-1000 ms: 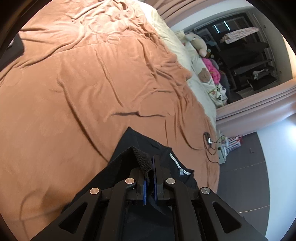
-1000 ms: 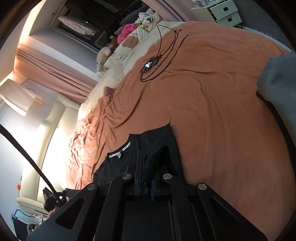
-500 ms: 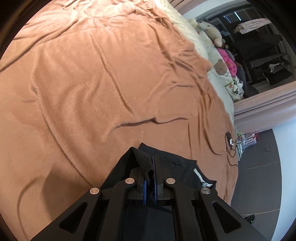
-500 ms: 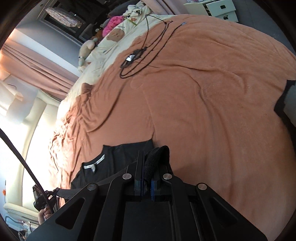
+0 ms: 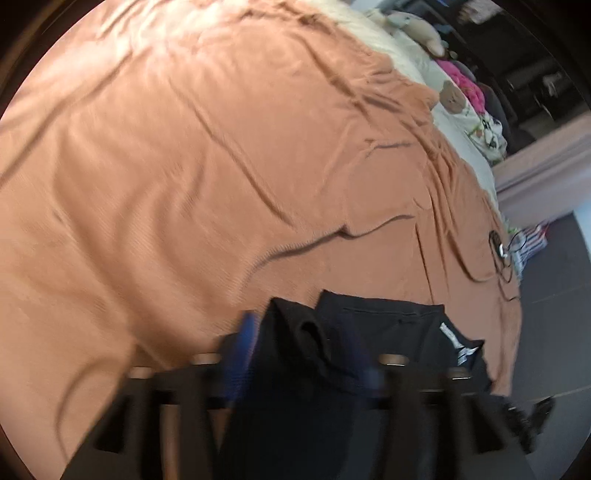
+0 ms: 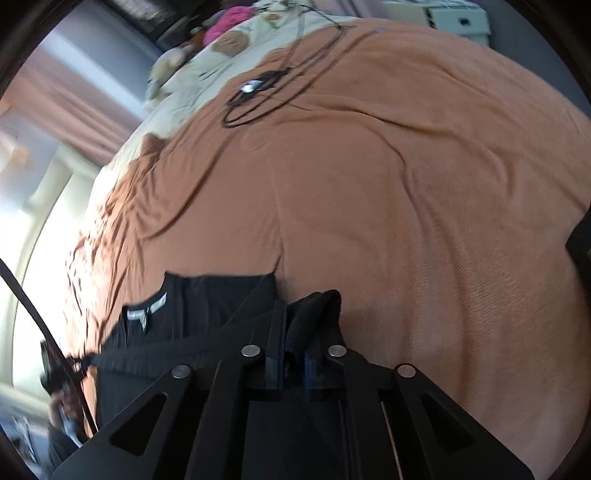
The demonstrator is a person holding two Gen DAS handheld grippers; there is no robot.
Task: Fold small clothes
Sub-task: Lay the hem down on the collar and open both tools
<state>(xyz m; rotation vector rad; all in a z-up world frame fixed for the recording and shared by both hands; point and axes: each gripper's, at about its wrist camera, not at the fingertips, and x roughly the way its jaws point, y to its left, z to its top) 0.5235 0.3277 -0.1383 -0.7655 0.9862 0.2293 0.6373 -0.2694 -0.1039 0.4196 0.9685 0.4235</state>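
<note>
A small black shirt with a white neck label lies on the orange blanket at the near edge of the bed. In the left wrist view my left gripper stands open, blurred, with a fold of the black cloth loose between its blue-padded fingers. In the right wrist view the shirt spreads to the left, and my right gripper is shut on a bunched fold of it, just above the blanket.
A black cable and small device lie on the blanket further up the bed. Stuffed toys and pillows sit at the head end. A white drawer unit stands beside the bed. Dark floor lies past the bed's edge.
Both grippers have carried the shirt edge forward and lower over the bed. My left gripper's jaws have sprung apart and released the cloth. The right stays clamped.
</note>
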